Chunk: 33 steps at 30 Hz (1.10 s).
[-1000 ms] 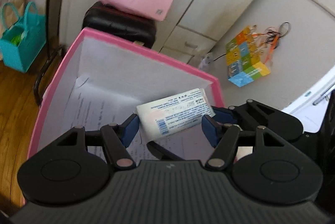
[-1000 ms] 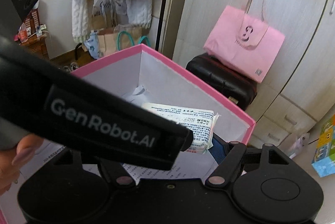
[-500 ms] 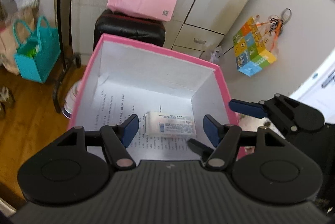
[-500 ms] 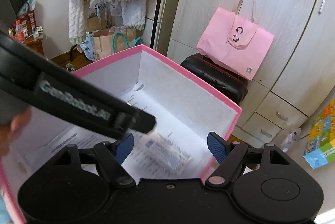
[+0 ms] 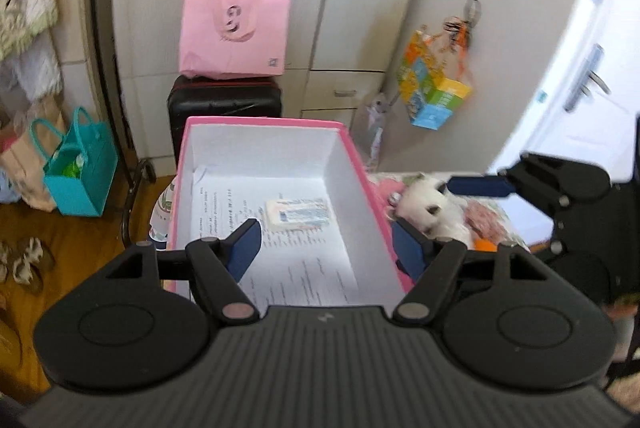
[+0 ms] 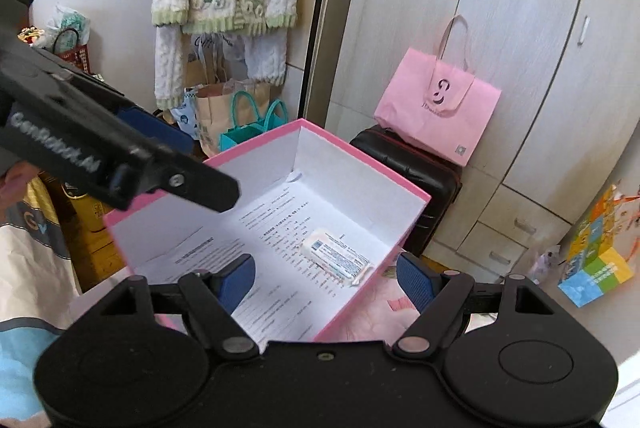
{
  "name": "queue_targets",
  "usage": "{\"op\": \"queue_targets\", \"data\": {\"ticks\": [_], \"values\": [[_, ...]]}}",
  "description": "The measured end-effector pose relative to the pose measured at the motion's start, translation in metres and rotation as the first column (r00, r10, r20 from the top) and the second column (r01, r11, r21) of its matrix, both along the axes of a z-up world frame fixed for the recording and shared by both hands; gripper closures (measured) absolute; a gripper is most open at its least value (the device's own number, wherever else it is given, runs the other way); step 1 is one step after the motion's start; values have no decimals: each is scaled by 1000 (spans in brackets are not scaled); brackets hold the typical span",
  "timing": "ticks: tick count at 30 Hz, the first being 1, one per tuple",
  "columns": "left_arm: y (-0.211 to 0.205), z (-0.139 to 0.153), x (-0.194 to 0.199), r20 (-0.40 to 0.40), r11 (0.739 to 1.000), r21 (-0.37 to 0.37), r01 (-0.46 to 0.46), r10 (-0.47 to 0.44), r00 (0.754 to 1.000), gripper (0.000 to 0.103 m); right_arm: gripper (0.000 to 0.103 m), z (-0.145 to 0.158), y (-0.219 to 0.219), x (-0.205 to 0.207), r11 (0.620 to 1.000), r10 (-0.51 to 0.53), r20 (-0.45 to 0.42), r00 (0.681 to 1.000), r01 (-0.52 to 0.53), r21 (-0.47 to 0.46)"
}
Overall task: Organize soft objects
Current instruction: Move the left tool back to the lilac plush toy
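Above the pink box (image 5: 362, 168), the left gripper (image 5: 326, 248) hangs empty, its jaws just widened to about halfway. At twelve o'clock from it, the tissue pack (image 5: 298, 214) lies on the box's paper-lined floor. Beside it the right gripper (image 6: 326, 280) stands wide and empty.

One pink-rimmed white cardboard box (image 5: 362, 168), one white printed tissue pack (image 5: 298, 214) inside, one white plush toy (image 5: 430, 206), two black tools (image 5: 326, 248)
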<state>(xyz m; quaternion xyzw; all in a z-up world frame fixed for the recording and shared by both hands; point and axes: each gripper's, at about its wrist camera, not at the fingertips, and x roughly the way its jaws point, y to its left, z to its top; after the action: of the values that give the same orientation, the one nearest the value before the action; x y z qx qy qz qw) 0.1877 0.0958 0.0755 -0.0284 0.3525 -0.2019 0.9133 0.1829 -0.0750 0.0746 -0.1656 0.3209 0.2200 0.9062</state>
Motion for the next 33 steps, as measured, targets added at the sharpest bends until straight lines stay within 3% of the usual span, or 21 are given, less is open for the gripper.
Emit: {"op": "queue_targets", "data": {"ticks": [8,16,20,24,29,33], "values": [[-20,21,-66,68,991,86,102,-108,992,30,20,22,-14,-55,1000,0,34,999,0,-16],[-42,3,-102,42,973,120,197,-203,978,27,19,25,-50,-105,999,11,35,999,-13,44],[-59,-15,-108,-6,961,114,251,-252,968,26,16,11,-74,-133,996,12,59,998,-17,87],[-80,-31,-109,-56,941,112,320,-316,947,26,15,-9,-98,-152,992,-64,55,996,57,117],[-113,-48,-117,-32,900,156,407,-407,913,24,15,-42,-138,-169,969,-132,12,991,126,212],[-134,-67,-116,-23,884,162,439,-442,897,21,13,-75,-167,-180,941,-162,17,987,150,304]]}}
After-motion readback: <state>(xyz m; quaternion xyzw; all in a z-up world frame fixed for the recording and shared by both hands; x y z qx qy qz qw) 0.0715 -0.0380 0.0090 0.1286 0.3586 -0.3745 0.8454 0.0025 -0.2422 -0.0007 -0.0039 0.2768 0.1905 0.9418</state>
